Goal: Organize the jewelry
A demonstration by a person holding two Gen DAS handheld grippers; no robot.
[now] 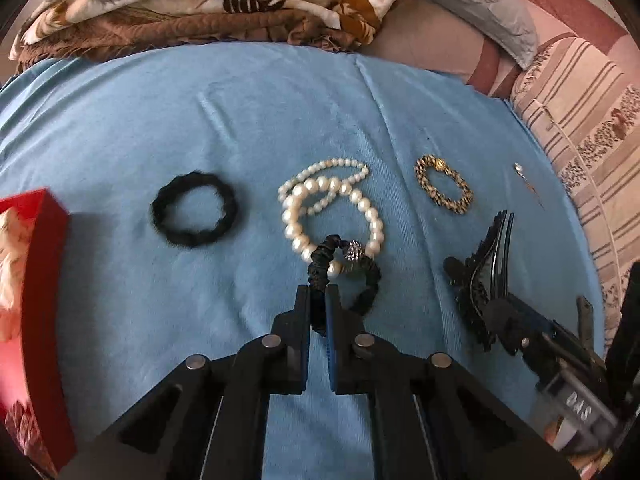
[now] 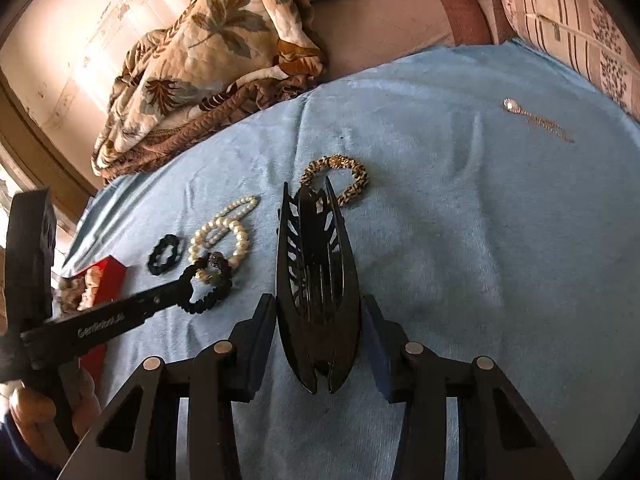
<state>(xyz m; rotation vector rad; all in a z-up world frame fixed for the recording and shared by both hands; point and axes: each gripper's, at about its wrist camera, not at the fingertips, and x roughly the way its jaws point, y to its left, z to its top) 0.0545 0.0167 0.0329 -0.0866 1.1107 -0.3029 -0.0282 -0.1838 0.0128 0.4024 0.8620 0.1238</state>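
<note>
My left gripper is shut on a black scrunchie with a sparkly bead, lifted over a pearl bracelet; it also shows in the right wrist view. My right gripper is shut on a black hair clip, also seen in the left wrist view. A black hair tie, a gold-and-black bracelet and a small pendant on a chain lie on the blue cloth.
A red box with pale contents stands at the left edge of the cloth. A floral blanket is piled behind it. Striped bedding lies to the right.
</note>
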